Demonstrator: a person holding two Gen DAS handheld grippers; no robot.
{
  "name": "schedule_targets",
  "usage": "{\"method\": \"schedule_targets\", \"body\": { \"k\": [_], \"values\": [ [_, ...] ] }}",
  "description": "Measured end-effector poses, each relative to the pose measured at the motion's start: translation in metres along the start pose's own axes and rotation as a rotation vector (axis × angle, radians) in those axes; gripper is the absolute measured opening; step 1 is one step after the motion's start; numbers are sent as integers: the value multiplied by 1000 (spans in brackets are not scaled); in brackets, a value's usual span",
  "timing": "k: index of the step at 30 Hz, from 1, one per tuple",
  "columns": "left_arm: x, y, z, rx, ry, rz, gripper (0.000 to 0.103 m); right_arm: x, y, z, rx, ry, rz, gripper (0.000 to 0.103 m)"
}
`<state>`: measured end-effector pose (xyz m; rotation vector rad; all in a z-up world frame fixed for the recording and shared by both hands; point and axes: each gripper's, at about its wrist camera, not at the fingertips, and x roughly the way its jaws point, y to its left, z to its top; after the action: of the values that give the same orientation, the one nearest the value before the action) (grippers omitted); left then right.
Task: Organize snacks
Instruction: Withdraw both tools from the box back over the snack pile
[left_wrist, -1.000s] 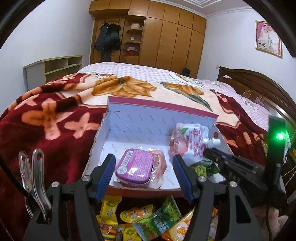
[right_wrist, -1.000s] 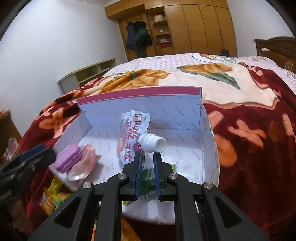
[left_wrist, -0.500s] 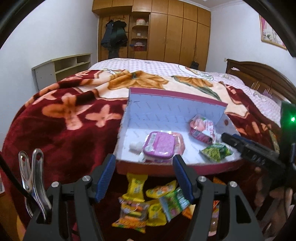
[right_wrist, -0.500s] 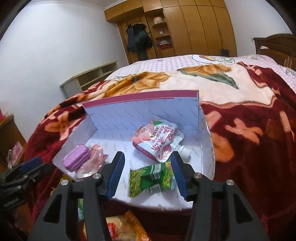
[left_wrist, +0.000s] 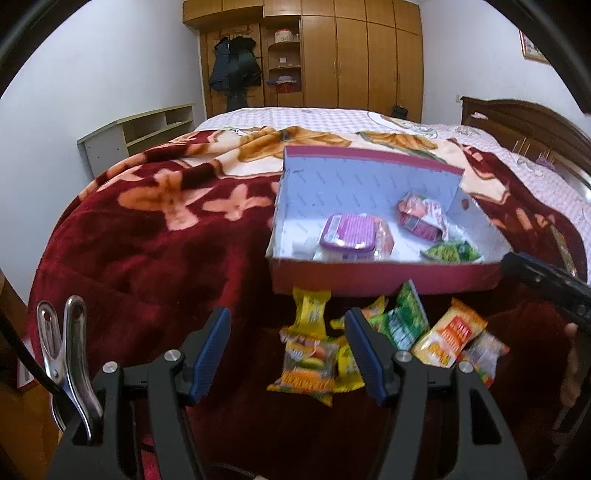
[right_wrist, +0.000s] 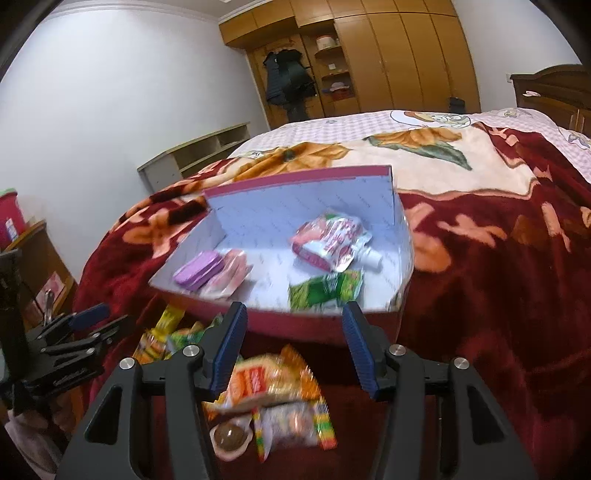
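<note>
An open cardboard box (left_wrist: 384, 275) (right_wrist: 291, 321) sits on the bed. It holds a purple-lidded pack (left_wrist: 349, 236) (right_wrist: 199, 271), a pink spout pouch (left_wrist: 423, 218) (right_wrist: 330, 240) and a green packet (left_wrist: 452, 253) (right_wrist: 325, 290). Several loose snack packets (left_wrist: 310, 363) (right_wrist: 266, 384) lie on the blanket in front of the box. My left gripper (left_wrist: 290, 354) is open and empty above the yellow packets. My right gripper (right_wrist: 295, 352) is open and empty over an orange packet (right_wrist: 258, 380); it also shows at the right edge of the left wrist view (left_wrist: 543, 284).
The bed is covered by a red floral blanket (left_wrist: 147, 236). A low shelf unit (left_wrist: 136, 133) stands by the left wall, wardrobes (left_wrist: 351, 55) at the back, a wooden headboard (left_wrist: 524, 122) to the right. A wooden bedside cabinet (right_wrist: 33, 258) stands left of the bed.
My right gripper opened and let the pink pouch drop into the box, then pulled back. Both grippers moved back from the box to over the loose packets.
</note>
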<state>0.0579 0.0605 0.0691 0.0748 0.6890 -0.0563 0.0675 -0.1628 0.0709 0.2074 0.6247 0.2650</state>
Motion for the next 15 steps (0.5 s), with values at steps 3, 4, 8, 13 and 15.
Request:
{"method": "schedule_targets", "body": {
  "k": [3, 4, 8, 13, 15],
  "values": [
    [2, -1, -6, 23, 18, 18, 68, -6, 5, -9, -18, 4, 2, 55],
    [2, -1, -6, 27, 22, 23, 68, -8, 6, -13, -21, 8, 7, 55],
    [-7, 15, -3, -8, 28, 11, 68, -11, 10, -24, -40, 17, 9, 55],
    [-32, 36, 4, 32, -8, 137, 68, -13, 10, -32, -46, 24, 7, 55],
    [-41, 43, 6, 47, -8, 171, 68, -15, 10, -34, -39, 24, 11, 55]
  ]
}}
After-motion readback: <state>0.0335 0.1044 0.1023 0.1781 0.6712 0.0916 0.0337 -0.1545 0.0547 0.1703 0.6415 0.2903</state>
